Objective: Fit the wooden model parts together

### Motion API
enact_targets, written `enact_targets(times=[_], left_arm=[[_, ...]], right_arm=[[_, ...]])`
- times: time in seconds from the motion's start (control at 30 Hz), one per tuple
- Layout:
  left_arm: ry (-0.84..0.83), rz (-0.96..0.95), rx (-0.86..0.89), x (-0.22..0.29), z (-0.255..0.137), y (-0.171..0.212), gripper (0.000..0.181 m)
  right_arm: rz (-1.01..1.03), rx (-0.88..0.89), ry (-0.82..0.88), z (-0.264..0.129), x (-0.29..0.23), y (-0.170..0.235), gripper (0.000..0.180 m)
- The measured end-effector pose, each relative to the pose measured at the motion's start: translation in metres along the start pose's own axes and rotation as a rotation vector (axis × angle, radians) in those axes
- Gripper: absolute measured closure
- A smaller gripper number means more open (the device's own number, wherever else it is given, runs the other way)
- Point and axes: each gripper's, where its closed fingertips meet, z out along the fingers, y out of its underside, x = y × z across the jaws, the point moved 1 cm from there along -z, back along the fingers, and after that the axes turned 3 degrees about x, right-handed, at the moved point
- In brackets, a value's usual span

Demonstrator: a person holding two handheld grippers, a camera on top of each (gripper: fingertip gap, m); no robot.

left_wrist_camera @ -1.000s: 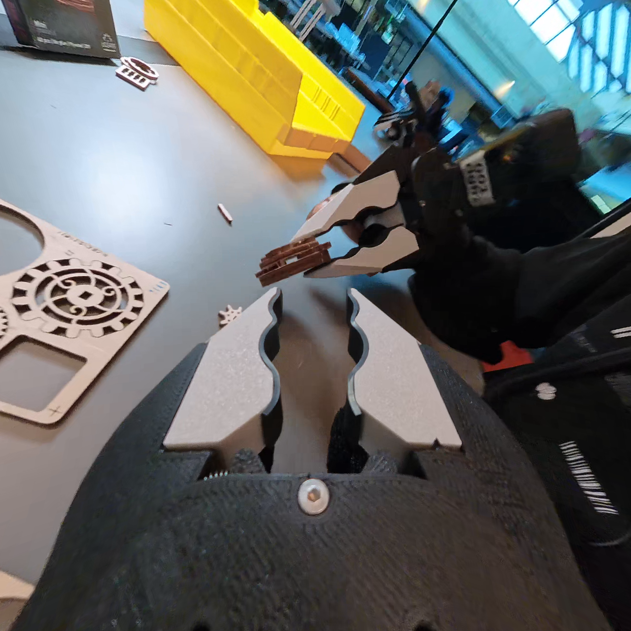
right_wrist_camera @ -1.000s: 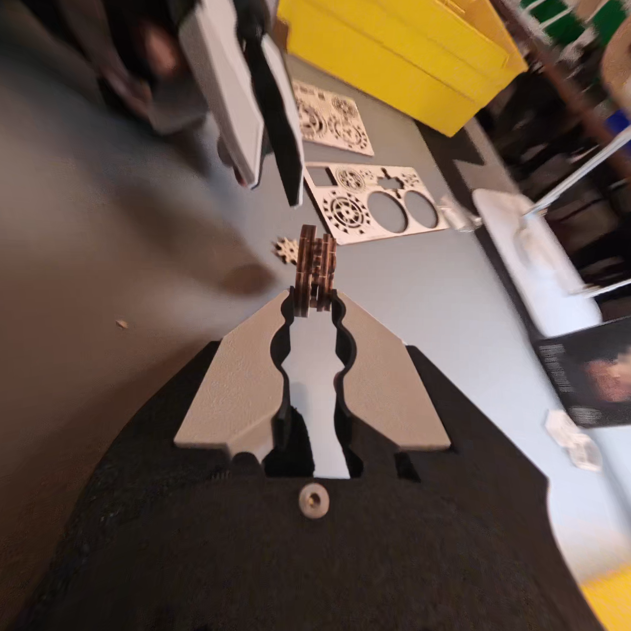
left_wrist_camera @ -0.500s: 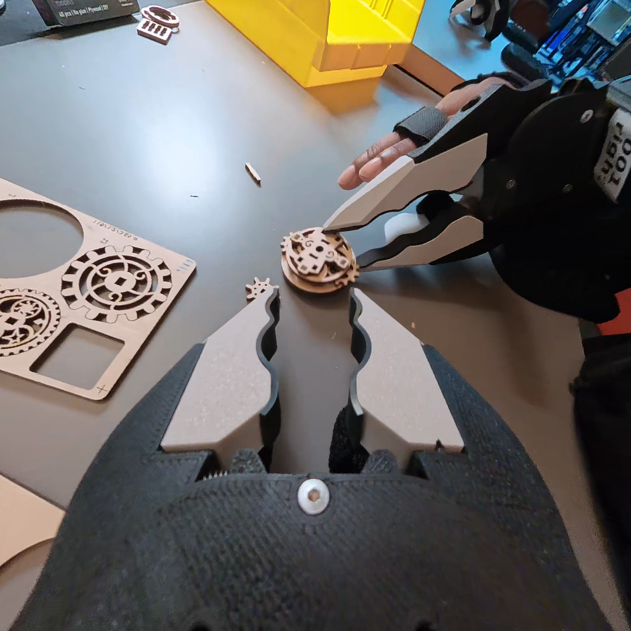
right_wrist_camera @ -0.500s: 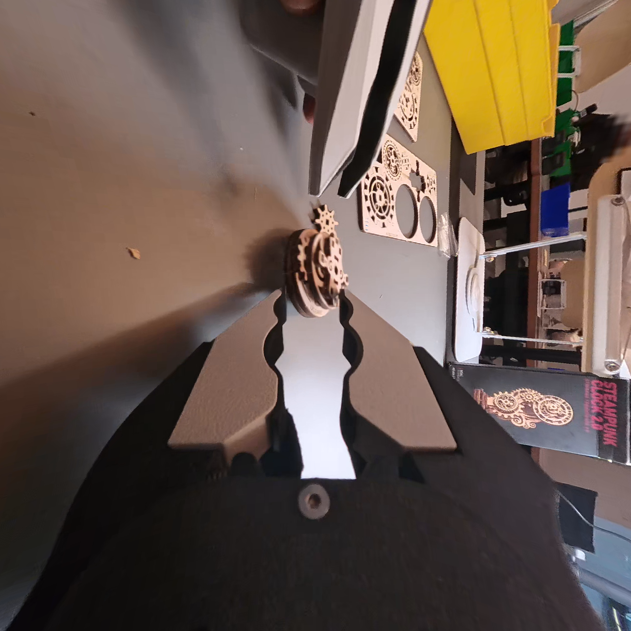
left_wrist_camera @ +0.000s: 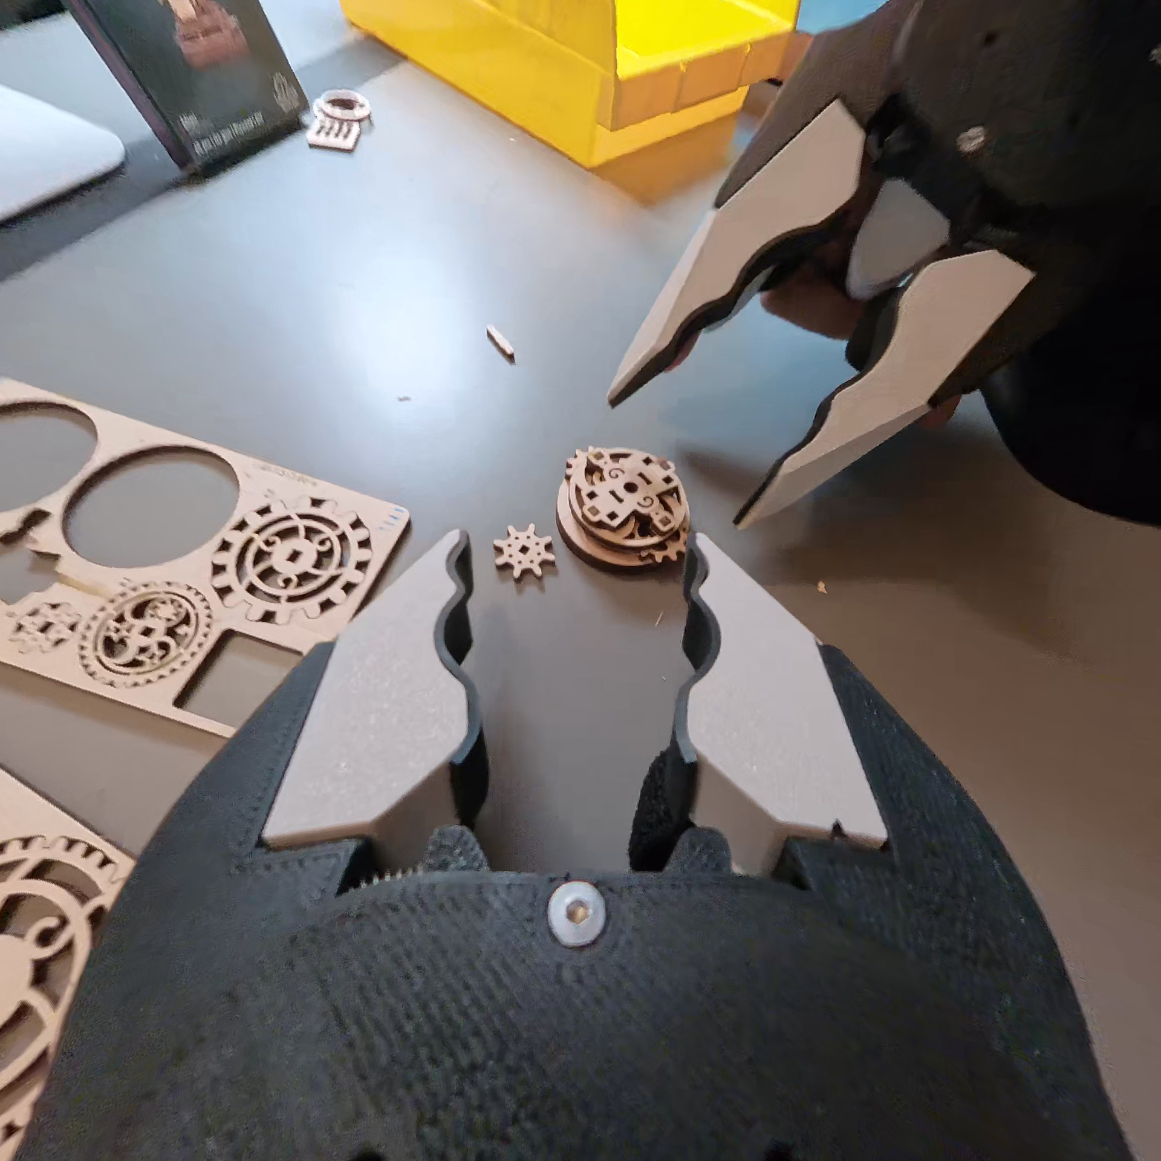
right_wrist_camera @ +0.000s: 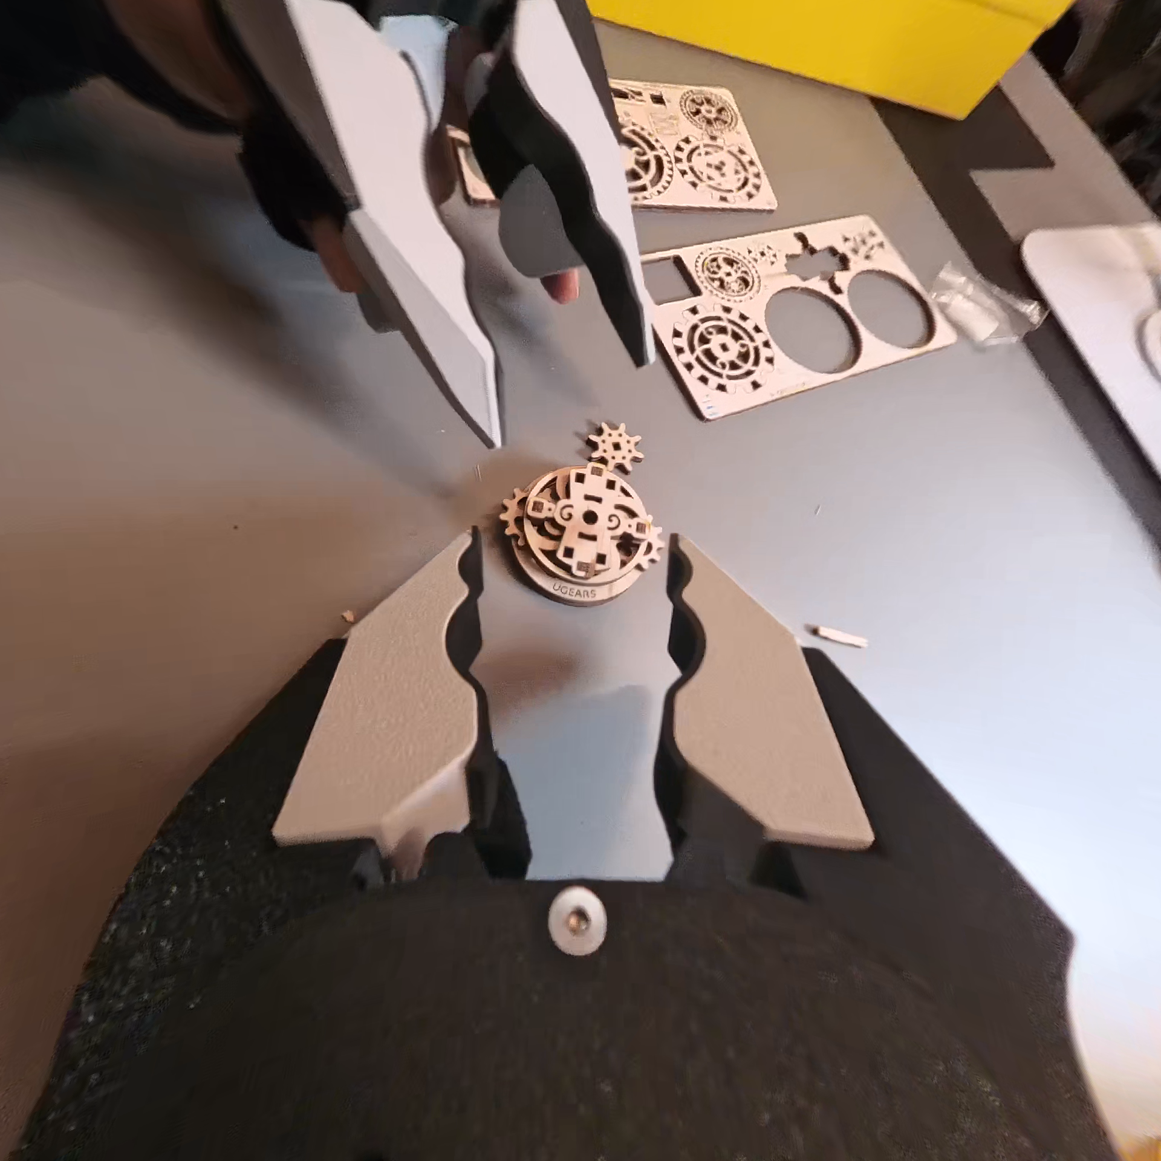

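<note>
A round wooden gear assembly lies flat on the grey table, free of both grippers. A small loose wooden gear lies just beside it. My left gripper is open and empty, its fingertips just short of the two parts. My right gripper is open and empty, hovering to the right of the assembly. In the right wrist view the assembly sits between the tips of my right gripper, with the small gear behind it and the left gripper open above.
A wooden sheet with round cut-outs and uncut gears lies left; a second sheet lies beyond. A yellow bin, a dark box and a small wooden part stand at the back. A tiny wooden stick lies loose. From the right gripper's tips to the tiny wooden stick is close to 9 centimeters.
The right gripper carried the gear assembly down, laid it flat on the table, opened and drew back. The left gripper's jaws have spread wider.
</note>
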Motion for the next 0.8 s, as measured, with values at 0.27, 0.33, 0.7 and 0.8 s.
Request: enact_targets(times=[0.27, 0.33, 0.7, 0.8], left_arm=[[0.001, 0.105, 0.070, 0.000, -0.007, -0.011, 0.146], [0.007, 0.109, 0.060, 0.000, -0.008, -0.010, 0.154], [-0.041, 0.145, -0.140, -0.018, 0.007, 0.014, 0.140], [-0.029, 0.143, -0.195, -0.021, 0.015, 0.015, 0.143]], right_arm=[[0.130, -0.053, -0.012, 0.015, 0.005, 0.008, 0.117], [0.131, -0.067, -0.014, 0.017, 0.005, 0.010, 0.121], [0.184, -0.118, 0.092, 0.016, 0.038, 0.023, 0.128], [0.203, -0.098, 0.089, 0.013, 0.038, 0.022, 0.127]])
